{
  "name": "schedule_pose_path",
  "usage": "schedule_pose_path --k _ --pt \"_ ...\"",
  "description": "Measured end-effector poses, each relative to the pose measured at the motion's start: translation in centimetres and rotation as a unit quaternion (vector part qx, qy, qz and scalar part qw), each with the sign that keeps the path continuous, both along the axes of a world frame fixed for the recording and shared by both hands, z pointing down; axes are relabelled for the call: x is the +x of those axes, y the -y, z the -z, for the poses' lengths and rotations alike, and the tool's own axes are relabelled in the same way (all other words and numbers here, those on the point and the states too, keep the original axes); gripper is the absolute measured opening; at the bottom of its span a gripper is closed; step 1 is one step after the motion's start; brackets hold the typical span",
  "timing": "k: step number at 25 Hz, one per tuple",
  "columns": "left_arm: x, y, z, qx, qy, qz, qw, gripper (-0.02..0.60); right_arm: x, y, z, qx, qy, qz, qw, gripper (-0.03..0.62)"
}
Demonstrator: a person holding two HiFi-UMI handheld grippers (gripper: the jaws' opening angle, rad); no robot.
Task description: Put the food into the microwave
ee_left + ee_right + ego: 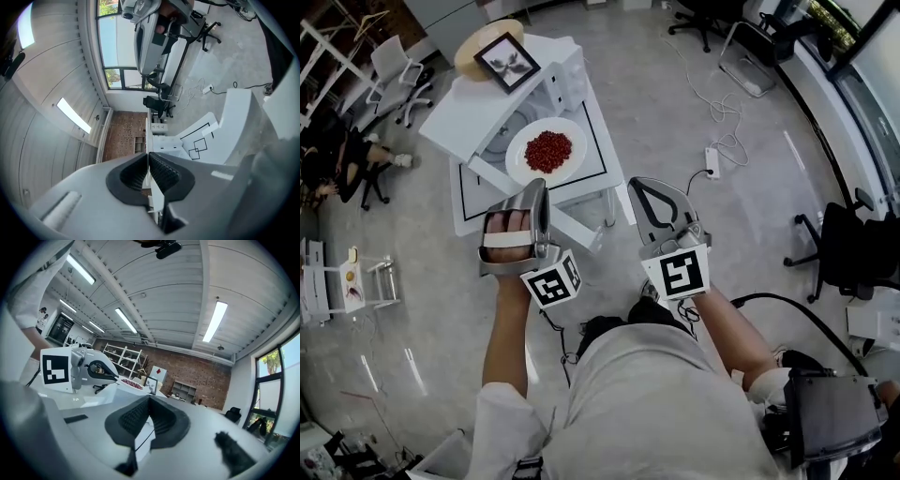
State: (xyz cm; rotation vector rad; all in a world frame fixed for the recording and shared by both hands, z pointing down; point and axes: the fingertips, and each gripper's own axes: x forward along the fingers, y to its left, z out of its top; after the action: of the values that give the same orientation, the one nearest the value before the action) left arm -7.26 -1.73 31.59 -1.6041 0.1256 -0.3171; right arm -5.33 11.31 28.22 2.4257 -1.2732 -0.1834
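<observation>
Two pairs of jaws, both mine, held level above a grey office floor [422, 309]. My left gripper [541, 187] has its jaws pressed together with nothing between the ribbed black pads [161, 171], as its own view shows. My right gripper [641, 185] is the same: jaws fully closed and empty. Each carries its cube of square markers on the end nearest me, and the two sit side by side, apart from each other, just short of the white worktop [473, 206].

The food [547, 150], a heap of small red pieces, lies on a white plate [520, 164] on that worktop, just in front of the white microwave [558, 61]. A framed picture [506, 61] lies on top of the microwave, beside a round straw-coloured object [476, 42]. Neither pair of jaws touches the plate, which lies beyond both tips.

From the right gripper view, the left gripper [86, 369] shows on the left, with the plate of red food [132, 384] and the frame [151, 385] past it, against a brick wall [197, 376].
</observation>
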Motion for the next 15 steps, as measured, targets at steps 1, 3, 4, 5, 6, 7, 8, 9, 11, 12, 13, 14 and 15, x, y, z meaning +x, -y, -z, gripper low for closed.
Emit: schedule_pose_path --k 1,3,4,5,6,7,8,9,11,12,13,14,15 --pt "0.8 -1.1 -0.1 -0.001 0.001 -0.007 1.0 0.025 0.7 -1.1 -0.2 0.0 0.001 -0.007 1.0 0.011" --pt "2.5 -3.2 -0.2 -0.006 0.002 -0.022 0.9997 0.025 2.1 -3.2 -0.8 -0.002 0.007 -0.019 1.0 0.011" --pt "3.4 -4.3 -0.3 -0.008 0.002 -0.027 0.9996 0.025 2.8 -4.3 -1.1 -0.005 0.009 -0.023 1.0 0.011" --pt "4.2 -5.2 -0.4 -0.009 0.002 -0.03 0.9995 0.025 3.5 -5.3 -1.4 -0.008 0.012 -0.026 1.0 0.011" --pt "4.9 -6.2 -0.4 -0.011 0.001 -0.032 0.9994 0.025 4.0 -6.2 -1.7 -0.011 0.013 -0.029 0.999 0.011" --pt "5.5 -7.1 -0.4 -0.013 0.0 -0.034 0.9993 0.025 4.6 -7.2 -1.8 -0.012 0.014 -0.031 0.999 0.011" --pt "6.2 -8.1 -0.3 -0.015 -0.001 -0.037 0.9992 0.025 5.1 -8.1 -1.9 -0.011 0.014 -0.034 0.999 0.011" --pt "6.8 -9.1 -0.3 -0.016 -0.001 -0.039 0.9991 0.025 5.7 -9.1 -2.0 -0.009 0.015 -0.036 0.999 0.011" --pt "7.8 -10.8 -0.4 -0.015 0.001 -0.043 0.999 0.025 6.6 -10.8 -2.1 -0.009 0.015 -0.039 0.999 0.011" --pt "8.2 -11.5 -0.5 -0.015 0.003 -0.044 0.9989 0.025 7.0 -11.5 -2.2 -0.011 0.015 -0.039 0.999 0.011" --pt "8.6 -12.1 -0.6 -0.014 0.004 -0.044 0.9989 0.025 7.4 -12.2 -2.4 -0.012 0.016 -0.04 0.999 0.011" --pt "9.0 -12.7 -0.6 -0.014 0.004 -0.043 0.999 0.025 7.8 -12.8 -2.6 -0.012 0.017 -0.041 0.999 0.011" --pt "9.5 -13.2 -0.7 -0.013 0.004 -0.042 0.999 0.025 8.3 -13.3 -2.9 -0.011 0.02 -0.041 0.999 0.011"
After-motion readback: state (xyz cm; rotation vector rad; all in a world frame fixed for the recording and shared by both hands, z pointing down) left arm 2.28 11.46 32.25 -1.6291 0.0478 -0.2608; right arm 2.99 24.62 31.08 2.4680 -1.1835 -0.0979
